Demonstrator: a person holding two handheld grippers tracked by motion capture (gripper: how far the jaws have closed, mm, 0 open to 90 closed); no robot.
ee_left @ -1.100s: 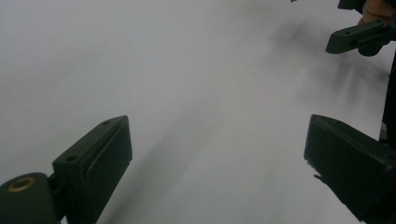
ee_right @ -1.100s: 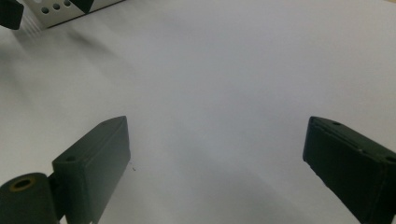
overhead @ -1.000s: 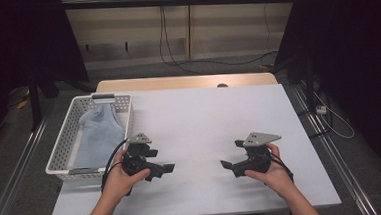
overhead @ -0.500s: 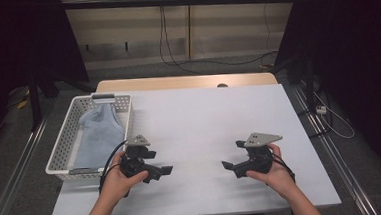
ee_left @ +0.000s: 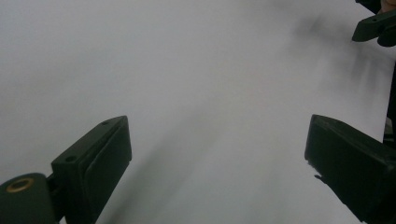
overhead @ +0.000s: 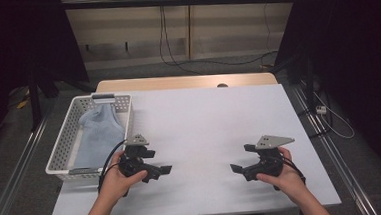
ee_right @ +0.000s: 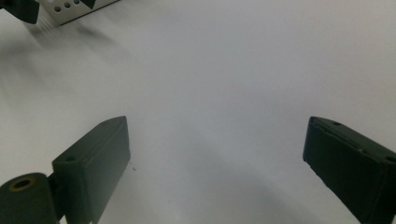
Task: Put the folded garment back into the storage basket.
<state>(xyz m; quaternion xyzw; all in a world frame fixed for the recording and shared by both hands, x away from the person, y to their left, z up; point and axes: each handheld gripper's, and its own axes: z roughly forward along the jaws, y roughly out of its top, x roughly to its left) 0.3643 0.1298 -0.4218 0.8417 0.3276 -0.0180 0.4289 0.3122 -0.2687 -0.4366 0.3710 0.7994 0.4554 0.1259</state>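
Near the table's front edge the left gripper point(overhead: 158, 168) and right gripper point(overhead: 238, 168) face each other, jaws spread wide and empty, while farther back at left the blue cloth point(overhead: 97, 134) lies inside the white basket point(overhead: 63, 140).

White table point(overhead: 204, 121), grey floor point(overhead: 10, 148), dark curtains point(overhead: 355, 52).
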